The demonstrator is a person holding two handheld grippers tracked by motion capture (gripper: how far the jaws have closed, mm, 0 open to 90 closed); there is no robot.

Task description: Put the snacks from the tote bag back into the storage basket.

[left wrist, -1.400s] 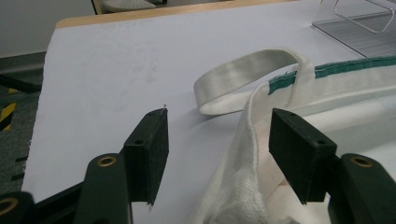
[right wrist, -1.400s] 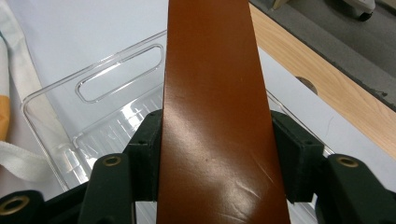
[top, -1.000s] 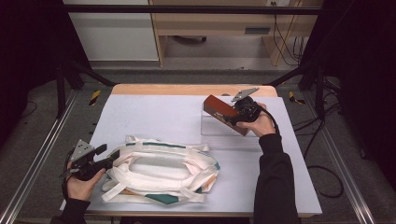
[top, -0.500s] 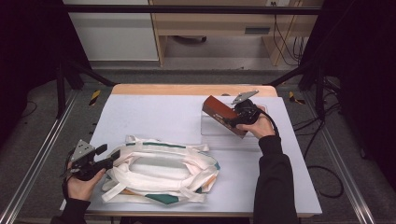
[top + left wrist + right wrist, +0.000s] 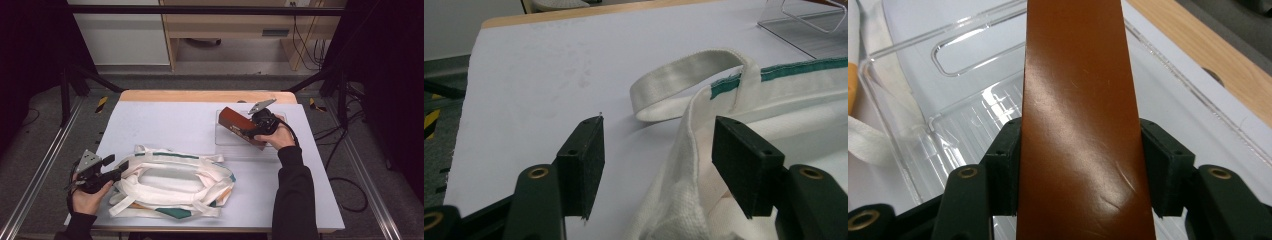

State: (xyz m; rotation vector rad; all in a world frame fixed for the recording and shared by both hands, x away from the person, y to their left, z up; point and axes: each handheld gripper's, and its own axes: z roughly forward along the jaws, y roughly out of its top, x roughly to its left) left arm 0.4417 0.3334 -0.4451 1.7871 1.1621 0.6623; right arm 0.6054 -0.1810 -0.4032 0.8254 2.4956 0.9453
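Right gripper view puts the right hand-held gripper (image 5: 1075, 170) clenched on a brown box (image 5: 1075, 100), one jaw flat against each long side, w/ the glossy top face running straight out between them — a square, centred grip. Under and beyond the box sits a clear plastic tray (image 5: 948, 85); in the high view the box (image 5: 239, 122) is tilted above that tray (image 5: 222, 139) at the far right of the counter (image 5: 165, 122), apparently not resting flat in it. The step in hand looks like carrying the box across to the bag, so: hold the squeeze steady, lift until the low end clears the tray rim before going sideways, and don't let the box swing — its faces look slick, and a twist could slip it. Left hand-held gripper (image 5: 659, 160) is released, jaws spread, w/ the rim of the white tote bag (image 5: 774, 95) rising between them nearer the right jaw, maybe brushing it but not pinched; a loose strap loop (image 5: 684, 75) lies just beyond. In the high view the tote (image 5: 170, 182) lies slumped near the front left, mouth partly open, left hand-held gripper (image 5: 117, 172) at its left edge. Best next move there, I'd judge — close on that rim hem only, not the strap, and raise it so the mouth opens before the box arrives.
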